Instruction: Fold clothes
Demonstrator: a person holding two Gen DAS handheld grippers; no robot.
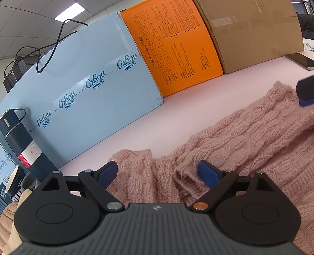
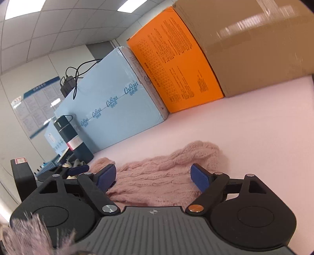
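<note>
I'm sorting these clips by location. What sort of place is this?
Probably an office or storeroom, not a home: a grid ceiling with panel lights, a notice board on the wall, and stacked shipping cartons behind the pink sweater.

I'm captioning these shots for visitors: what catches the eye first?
A pink knitted sweater lies rumpled on the pale table, right before both open hand-held grippers. Behind it stand a light blue box, an orange box and a brown cardboard box side by side.
</note>
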